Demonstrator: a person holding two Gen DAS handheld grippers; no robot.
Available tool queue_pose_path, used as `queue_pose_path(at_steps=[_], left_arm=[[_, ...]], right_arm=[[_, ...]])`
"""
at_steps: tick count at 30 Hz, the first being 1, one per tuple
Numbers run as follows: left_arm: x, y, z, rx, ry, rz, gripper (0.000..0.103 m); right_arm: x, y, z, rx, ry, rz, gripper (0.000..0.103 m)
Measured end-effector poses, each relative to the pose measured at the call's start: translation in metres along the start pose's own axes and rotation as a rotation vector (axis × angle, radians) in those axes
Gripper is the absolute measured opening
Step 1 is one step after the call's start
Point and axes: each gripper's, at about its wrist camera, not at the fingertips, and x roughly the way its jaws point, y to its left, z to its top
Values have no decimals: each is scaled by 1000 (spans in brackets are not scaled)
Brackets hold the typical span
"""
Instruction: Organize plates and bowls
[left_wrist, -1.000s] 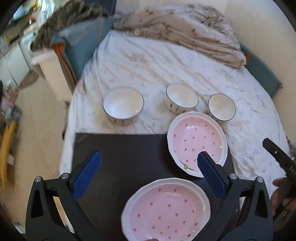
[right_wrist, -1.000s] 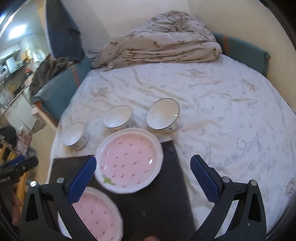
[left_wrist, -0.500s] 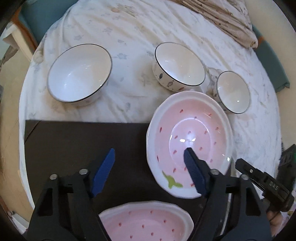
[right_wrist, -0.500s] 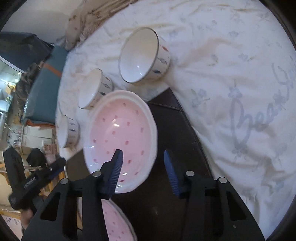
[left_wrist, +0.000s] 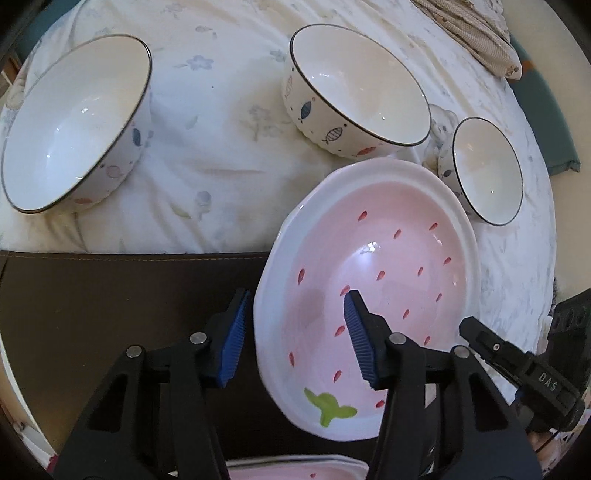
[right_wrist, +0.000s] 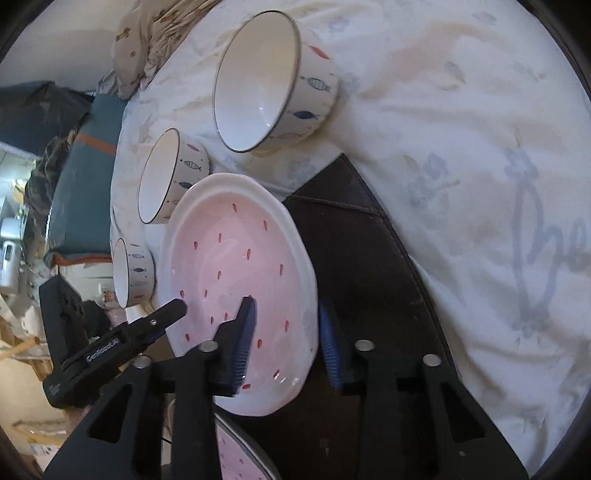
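pink red-flecked plate (left_wrist: 373, 280), perhaps fish-patterned bowls (left_wrist: 354, 92)

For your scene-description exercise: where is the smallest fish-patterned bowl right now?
In the left wrist view the smallest bowl sits on the bedsheet at the right end of the row, beside the middle bowl and just beyond the pink plate.

The second pink plate (left_wrist: 295, 469) is cut by the bottom edge, partly hidden behind the left gripper (left_wrist: 295, 339).

Dark mat (left_wrist: 110, 295), floral sheet (left_wrist: 221, 92), perhaps a bed.
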Motion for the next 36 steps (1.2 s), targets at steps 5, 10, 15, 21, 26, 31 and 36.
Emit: queue_pose_path(at_steps=[5, 10, 15, 21, 26, 31, 36], left_arm=[[2, -4, 2, 0, -11, 39, 35], [3, -7, 0, 25, 8, 53, 24], [6, -14, -2, 63, 41, 44, 24], [6, -13, 6, 64, 44, 47, 24], [9, -24, 4, 117, 23, 88, 28], [5, -26, 2, 135, 5, 81, 28], [-8, -27, -6, 144, -35, 96, 28]], right_arm=[[9, -4, 0, -6, 21, -30, 19], [8, -7, -5, -3, 34, -64, 11], [0, -19, -12, 34, 52, -74, 11], [8, -19, -6, 22, 55, -46, 16], [10, -18, -2, 16, 36, -63, 17], [8, -6, -6, -75, 17, -127, 18], [-4, 2, -11, -130, -12, -120, 16]])
